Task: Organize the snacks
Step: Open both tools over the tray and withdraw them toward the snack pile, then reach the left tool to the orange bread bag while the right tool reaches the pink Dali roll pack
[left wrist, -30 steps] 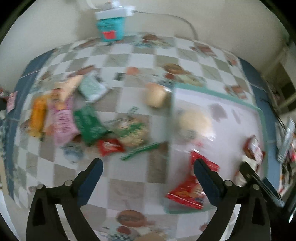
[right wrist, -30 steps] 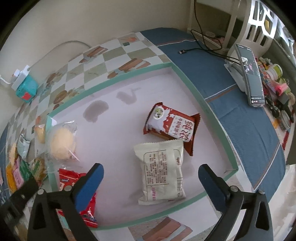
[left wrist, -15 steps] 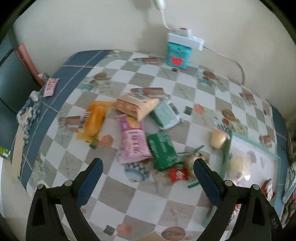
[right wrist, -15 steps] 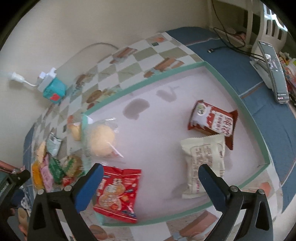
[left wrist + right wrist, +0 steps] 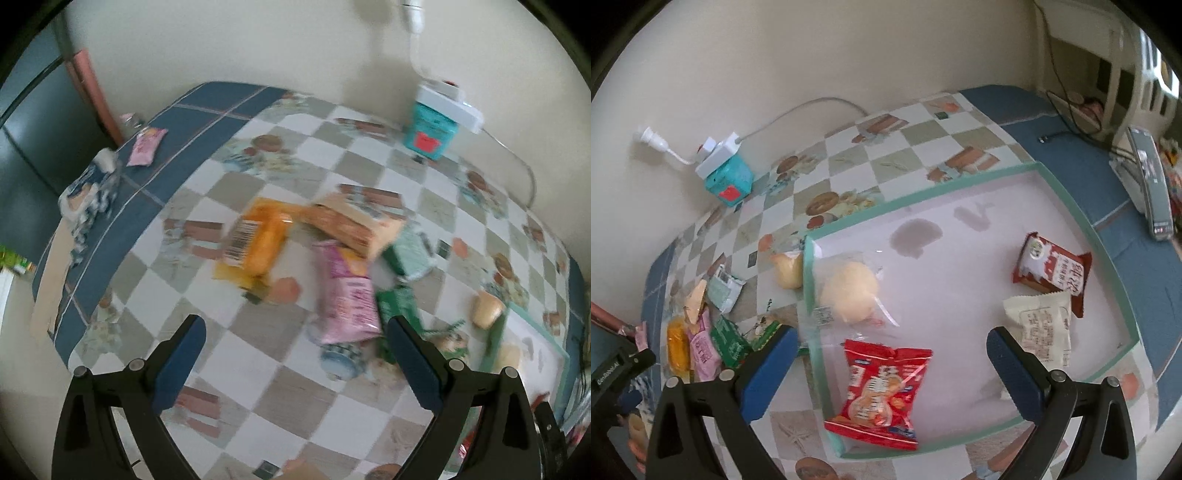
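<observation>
Over that second I swung my left tongs (image 5: 291,365) away from the green-rimmed tray (image 5: 496,343) and toward the loose pile on the worktop (image 5: 266,332). The orange packet (image 5: 258,240) and the pink packet (image 5: 347,295) came to sit ahead of the spread fingers, where the tray had filled the view before. My right tongs (image 5: 890,373) drew back over the tray (image 5: 1071,206), so the red snack bag (image 5: 882,391) came fully into sight between the fingers, and the white packet (image 5: 1041,328) slid off to the right.
</observation>
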